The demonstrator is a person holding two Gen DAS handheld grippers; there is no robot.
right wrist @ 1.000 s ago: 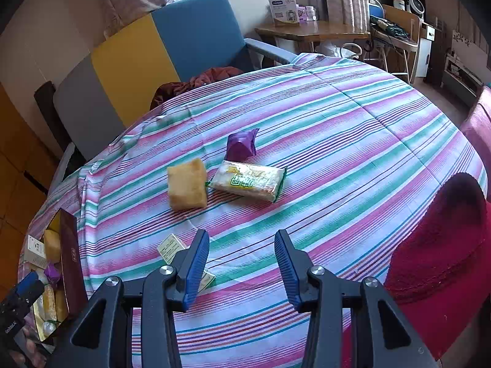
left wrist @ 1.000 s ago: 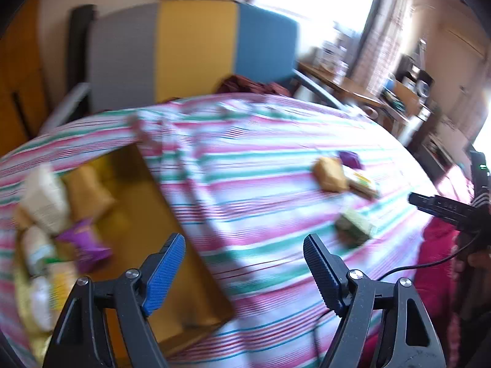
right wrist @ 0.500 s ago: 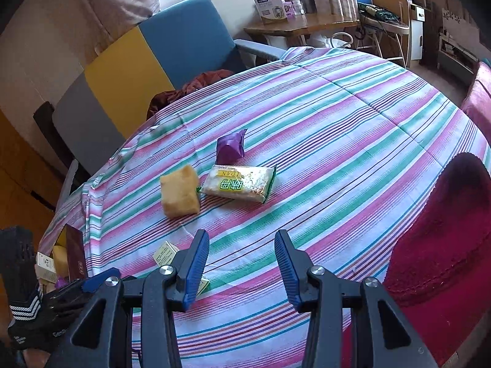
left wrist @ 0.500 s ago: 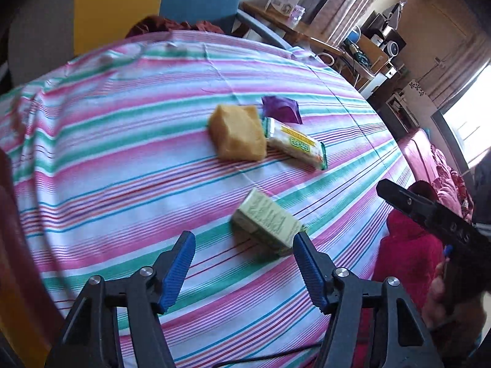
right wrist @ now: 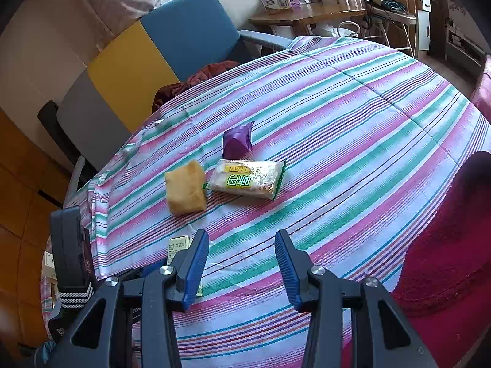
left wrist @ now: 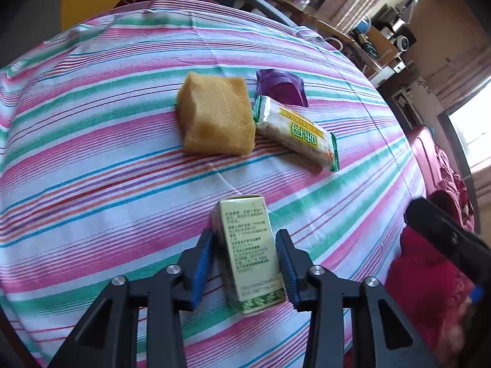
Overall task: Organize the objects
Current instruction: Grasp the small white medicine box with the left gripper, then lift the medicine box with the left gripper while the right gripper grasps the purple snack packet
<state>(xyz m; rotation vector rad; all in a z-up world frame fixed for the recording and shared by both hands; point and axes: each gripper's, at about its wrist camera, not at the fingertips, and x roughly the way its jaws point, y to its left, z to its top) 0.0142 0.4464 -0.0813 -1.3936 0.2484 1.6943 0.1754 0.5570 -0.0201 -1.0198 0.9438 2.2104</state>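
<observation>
A small pale green carton lies on the striped tablecloth between the fingers of my left gripper. The blue pads sit close on both its sides, with a thin gap still showing on the right. Beyond it lie a yellow sponge block, a green-and-white snack packet and a purple packet. My right gripper is open and empty above the cloth, short of the sponge, snack packet and purple packet. The carton peeks out left of its left finger.
A grey, yellow and blue chair stands behind the table. A wooden side table with boxes is at the back right. A red cushion is at the right edge. The left hand unit shows at the left.
My left gripper swung right from the box of snacks, came down over the green carton and narrowed around it. My right gripper stayed almost still and open.
</observation>
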